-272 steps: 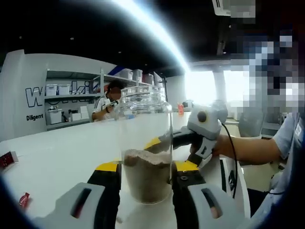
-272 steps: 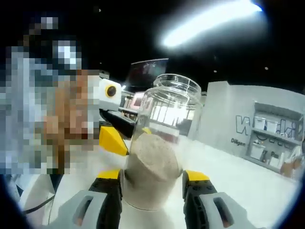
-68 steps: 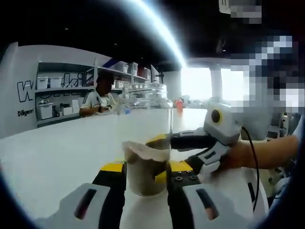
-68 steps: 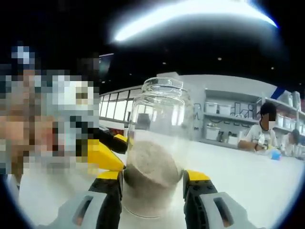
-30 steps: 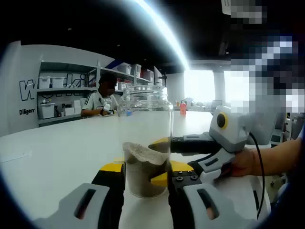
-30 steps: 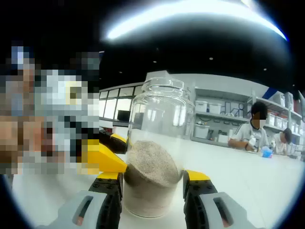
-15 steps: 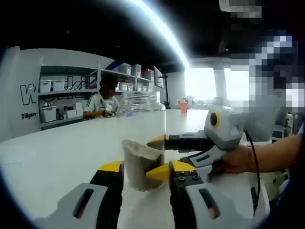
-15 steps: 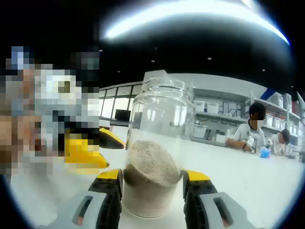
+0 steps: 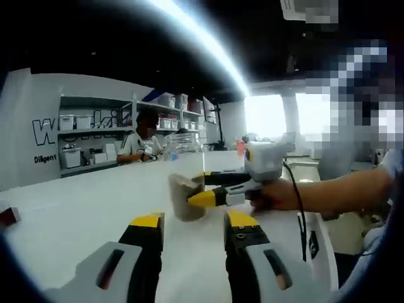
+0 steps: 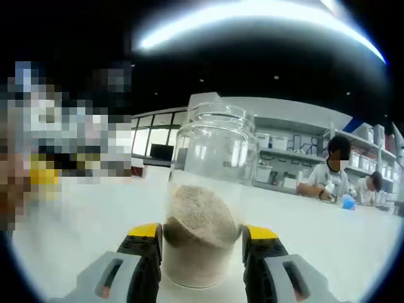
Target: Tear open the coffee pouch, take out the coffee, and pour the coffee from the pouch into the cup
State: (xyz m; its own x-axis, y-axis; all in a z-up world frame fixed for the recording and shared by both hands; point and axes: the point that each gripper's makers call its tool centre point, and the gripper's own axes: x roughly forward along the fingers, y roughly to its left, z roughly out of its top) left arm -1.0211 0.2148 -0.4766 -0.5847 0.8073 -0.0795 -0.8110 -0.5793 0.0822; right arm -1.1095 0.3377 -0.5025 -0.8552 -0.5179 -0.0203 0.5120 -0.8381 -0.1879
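— Jar (image 10: 211, 208) position? Gripper states?
— Standing on the white table (image 9: 82, 208), right gripper (image 10: 201, 243) jaws clamped on it. Left gripper (image 9: 188, 224) jaws spread with nothing between, apparently well back.

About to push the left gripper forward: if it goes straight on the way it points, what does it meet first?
Probably the glass jar of powder, held by the right gripper just ahead; depth is unclear.
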